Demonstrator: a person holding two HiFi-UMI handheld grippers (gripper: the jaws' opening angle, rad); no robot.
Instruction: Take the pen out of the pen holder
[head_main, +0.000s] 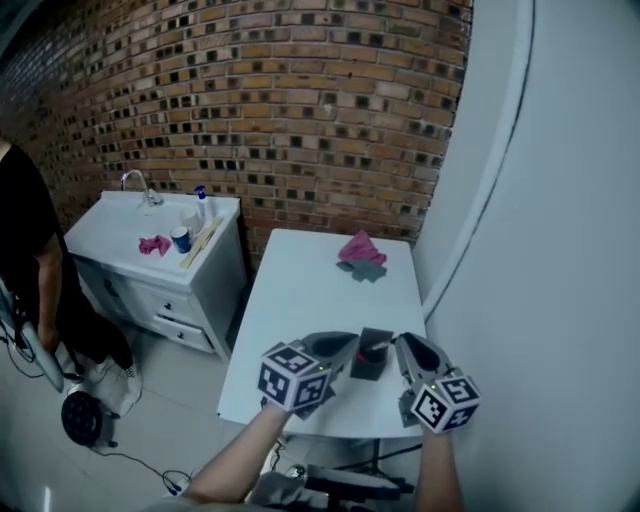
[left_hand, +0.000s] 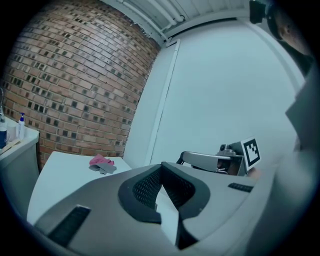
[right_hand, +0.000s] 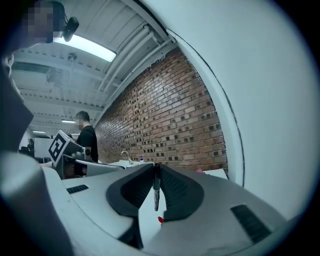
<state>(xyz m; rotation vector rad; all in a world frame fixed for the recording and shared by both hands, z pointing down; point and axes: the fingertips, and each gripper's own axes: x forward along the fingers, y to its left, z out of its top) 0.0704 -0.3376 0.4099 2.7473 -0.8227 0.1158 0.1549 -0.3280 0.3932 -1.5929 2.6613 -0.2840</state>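
Note:
A dark, square pen holder (head_main: 370, 356) stands near the front edge of the white table (head_main: 310, 290), between my two grippers. My right gripper (right_hand: 156, 167) is shut on a thin dark pen (right_hand: 156, 189), which hangs tip-down from its pads with a small red fleck (right_hand: 160, 219) below it. In the head view the right gripper (head_main: 402, 347) sits just right of the holder. My left gripper (head_main: 350, 347) is just left of the holder. In its own view the left gripper (left_hand: 162, 166) has its tips together and nothing between them.
A pink cloth on a grey piece (head_main: 361, 256) lies at the table's far end. A white sink cabinet (head_main: 160, 255) with a tap, a bottle and a cup stands to the left, and a person in black (head_main: 25, 250) is beside it. A brick wall is behind and a white wall on the right.

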